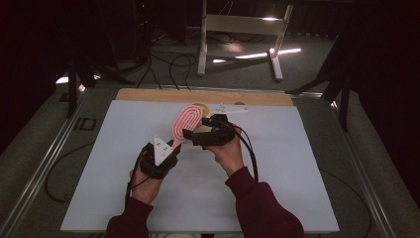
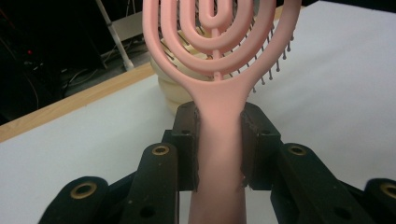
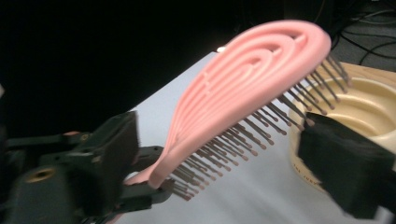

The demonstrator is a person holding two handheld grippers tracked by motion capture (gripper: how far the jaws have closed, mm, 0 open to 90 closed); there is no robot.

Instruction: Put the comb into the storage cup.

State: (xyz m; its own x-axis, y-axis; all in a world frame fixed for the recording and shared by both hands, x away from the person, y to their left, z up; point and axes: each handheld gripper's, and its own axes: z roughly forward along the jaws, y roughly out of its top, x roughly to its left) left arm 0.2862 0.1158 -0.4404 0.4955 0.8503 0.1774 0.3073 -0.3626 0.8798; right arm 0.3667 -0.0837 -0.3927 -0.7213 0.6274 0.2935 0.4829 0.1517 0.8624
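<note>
L claw is clenched on the pink brush handle, holding it up near the bench's far edge by the cream bowl, while R claw, released w/ bristles between its jaws, should prob. close squarely on the head w/o bending bristles.

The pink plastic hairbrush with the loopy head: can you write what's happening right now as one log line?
left gripper: shut on pink plastic hairbrush handle | right gripper: open around bristles | cream round bowl: on white table
</note>
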